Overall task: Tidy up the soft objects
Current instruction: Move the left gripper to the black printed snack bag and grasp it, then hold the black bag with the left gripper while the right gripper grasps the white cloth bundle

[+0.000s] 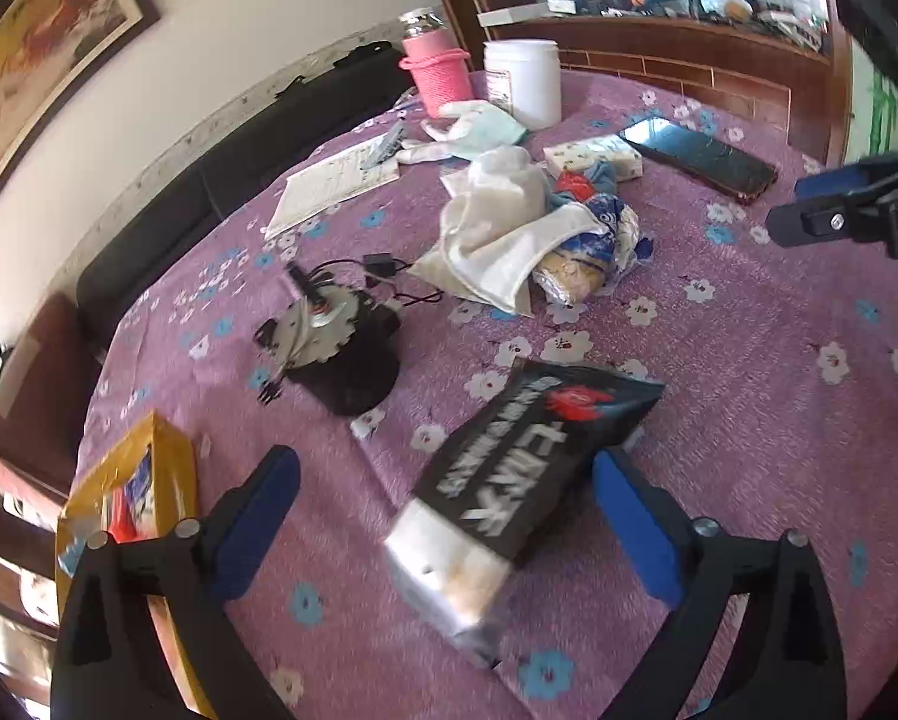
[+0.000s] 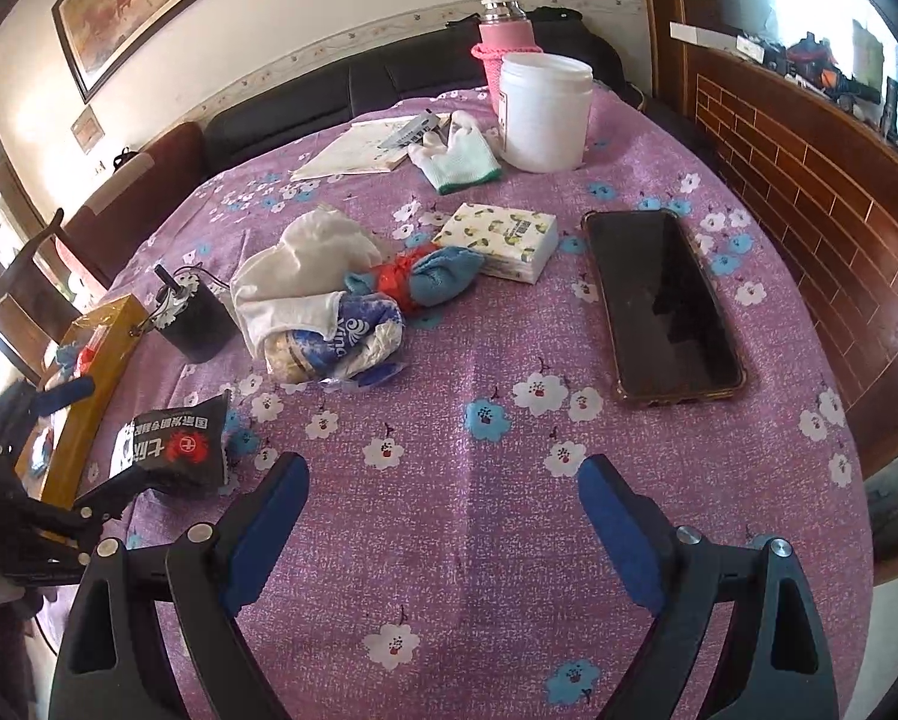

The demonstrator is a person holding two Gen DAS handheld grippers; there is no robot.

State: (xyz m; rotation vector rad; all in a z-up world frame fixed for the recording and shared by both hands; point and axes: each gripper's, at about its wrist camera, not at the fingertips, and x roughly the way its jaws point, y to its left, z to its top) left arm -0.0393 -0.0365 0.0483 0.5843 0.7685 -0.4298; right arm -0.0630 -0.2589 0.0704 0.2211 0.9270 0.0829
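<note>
A black snack packet (image 1: pixel 527 450) (image 2: pixel 173 450) lies on the purple flowered tablecloth (image 1: pixel 749 420), its near end blurred. My left gripper (image 1: pixel 449 510) is open, with the packet between its blue pads; I see neither pad pressing on it. Left of it stands a yellow box (image 1: pixel 125 492) (image 2: pixel 89 372) with items inside. Mid-table lies a heap: a white cloth (image 2: pixel 305 264), a blue cloth with red (image 2: pixel 443 276) and a bagged bread loaf (image 2: pixel 335 348). My right gripper (image 2: pixel 443 498) is open and empty over bare cloth.
A phone (image 2: pixel 659 306), a tissue pack (image 2: pixel 497 240), a white glove (image 2: pixel 455 162), a white jar (image 2: pixel 545 114) and a pink bottle (image 2: pixel 503 36) sit further back. A black cup with a wired gadget (image 1: pixel 341 348) stands near the box. Papers (image 1: pixel 335 180) lie by the sofa.
</note>
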